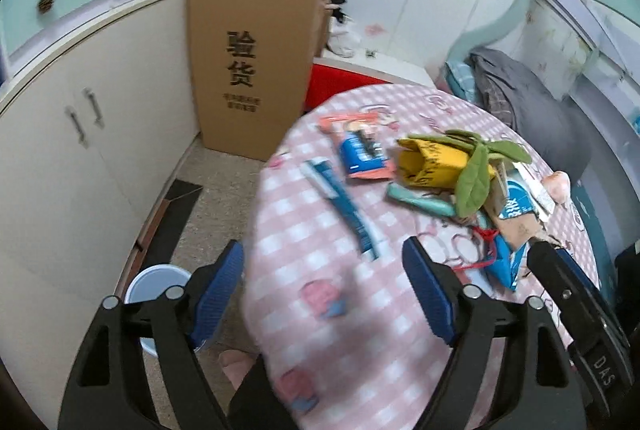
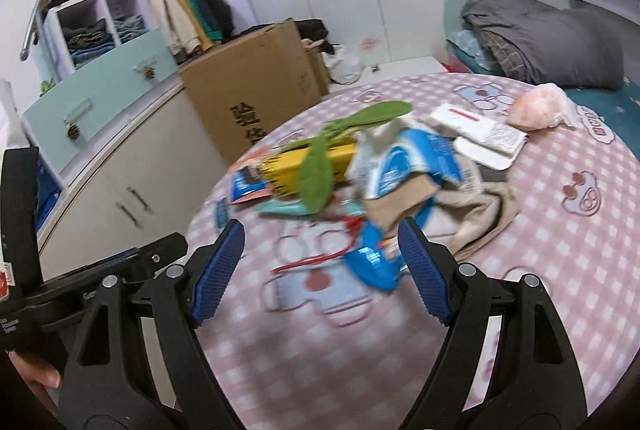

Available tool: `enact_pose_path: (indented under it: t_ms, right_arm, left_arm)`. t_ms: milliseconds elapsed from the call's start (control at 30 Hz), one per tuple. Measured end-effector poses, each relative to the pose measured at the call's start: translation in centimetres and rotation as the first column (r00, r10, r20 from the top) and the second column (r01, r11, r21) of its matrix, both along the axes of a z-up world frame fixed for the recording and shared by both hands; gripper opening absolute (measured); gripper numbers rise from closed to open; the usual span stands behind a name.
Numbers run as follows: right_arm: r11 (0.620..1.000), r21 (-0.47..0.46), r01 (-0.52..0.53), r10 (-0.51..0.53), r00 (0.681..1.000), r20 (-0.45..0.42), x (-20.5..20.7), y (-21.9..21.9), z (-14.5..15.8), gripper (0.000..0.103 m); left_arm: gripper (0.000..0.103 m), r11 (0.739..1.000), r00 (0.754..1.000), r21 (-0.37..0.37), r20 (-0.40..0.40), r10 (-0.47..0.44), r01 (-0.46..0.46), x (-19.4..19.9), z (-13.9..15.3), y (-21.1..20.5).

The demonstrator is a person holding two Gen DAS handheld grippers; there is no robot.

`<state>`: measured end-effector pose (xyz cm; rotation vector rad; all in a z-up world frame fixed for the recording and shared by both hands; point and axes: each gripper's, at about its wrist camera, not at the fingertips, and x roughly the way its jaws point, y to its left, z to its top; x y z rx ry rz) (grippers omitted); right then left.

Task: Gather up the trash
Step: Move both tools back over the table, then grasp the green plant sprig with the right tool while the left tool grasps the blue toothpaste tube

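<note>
1. Both tools hang over a round surface (image 1: 320, 222) covered in pink-and-white checked cloth, and both pictures are smeared with motion blur.
2. Left tool (image 1: 324, 294): jaws spread wide, nothing between the blue pads, only checked cloth showing below the gap. It is released.
3. Right tool (image 2: 320, 266): jaws equally wide apart, empty as well. Beyond its tips lies a blue plastic wrapper (image 2: 376, 262) with a red string (image 2: 316, 262) beside it; the pads touch neither.
4. The trash sits in a loose heap toward the middle of the surface: a yellow carton (image 1: 432, 166) lying on its side, a green leaf-shaped piece (image 1: 476, 178) draped over it, a teal tube (image 1: 420, 202) just beneath.
5. Off to the left of the heap, a long blue-and-white tube (image 1: 344, 206) lies alone, with an orange-and-blue blister pack (image 1: 360, 146) near it.
6. On the far side from the right wrist view: a white flat box (image 2: 480, 138) and a pink crumpled bag (image 2: 540, 110) near the edge.
7. On the floor at lower left, a pale blue bin (image 1: 156, 286) stands beside the surface, partly hidden behind the left tool.
8. A tall cardboard box (image 1: 252, 58) leans against the cabinets behind.
</note>
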<state>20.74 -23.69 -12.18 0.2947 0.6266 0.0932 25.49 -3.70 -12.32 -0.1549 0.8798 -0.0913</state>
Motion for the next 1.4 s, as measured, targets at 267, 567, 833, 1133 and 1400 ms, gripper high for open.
enact_pose_path:
  t_ms: [267,567,833,1133,1400]
  right_arm:
    - [0.999,-0.036,0.012,-0.013,1.0,-0.004,3.4,-1.2,0.5,0.078]
    - [0.993,-0.116,-0.005,0.005,1.0,-0.004,9.0,-0.5,2.2,0.078]
    - [0.967,-0.242,-0.084,0.056,0.991,-0.122,13.9,1.9,0.0,0.064]
    - [0.953,-0.298,-0.056,0.045,0.998,-0.044,11.5,1.8,2.2,0.019]
    - [0.971,-0.235,-0.043,0.077,0.987,0.141,6.2,3.6,9.6,0.019]
  left_arm:
    - [0.054,0.999,0.996,0.051,-0.083,0.007,-0.003,4.3,-2.4,-1.0]
    - [0.008,0.999,0.997,0.032,-0.074,-0.016,0.019,6.0,-2.9,0.2]
    - [0.007,0.999,0.999,-0.023,0.025,0.044,-0.043,5.0,-1.1,3.2]
    - [0.007,0.997,0.993,-0.067,0.104,0.051,-0.044,3.0,1.9,5.2]
    - [0.007,0.993,0.981,-0.106,0.182,0.072,-0.053,-0.7,5.2,7.7]
